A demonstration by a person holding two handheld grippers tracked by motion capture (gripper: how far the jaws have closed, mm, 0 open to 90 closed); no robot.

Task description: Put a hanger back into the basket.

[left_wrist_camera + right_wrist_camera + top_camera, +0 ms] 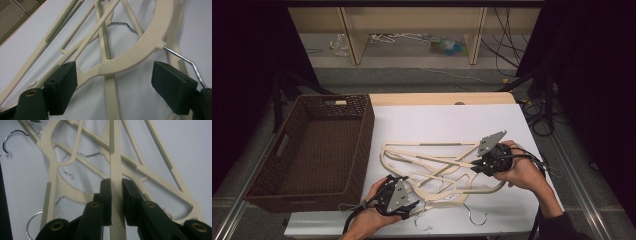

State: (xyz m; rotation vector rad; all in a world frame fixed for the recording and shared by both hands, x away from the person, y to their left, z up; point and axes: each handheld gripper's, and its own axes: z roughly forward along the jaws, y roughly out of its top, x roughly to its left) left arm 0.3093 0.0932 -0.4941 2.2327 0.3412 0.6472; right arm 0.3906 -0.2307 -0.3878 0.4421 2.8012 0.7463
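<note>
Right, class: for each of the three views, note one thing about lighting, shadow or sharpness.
High view: the white table top is lit evenly while the sides fall into near black, and the basket stays dim. Left gripper view: the hangers look sharp and throw soft shadows; the near black pads look slightly soft. Right gripper view: light is even, and the hooks show only small glints.

- Your brown wicker basket [319,145] sits on the left of the white surface [447,122].
- Beyond your surface, cables [507,45] trail across the floor by pale wooden shelving [352,35].
</note>
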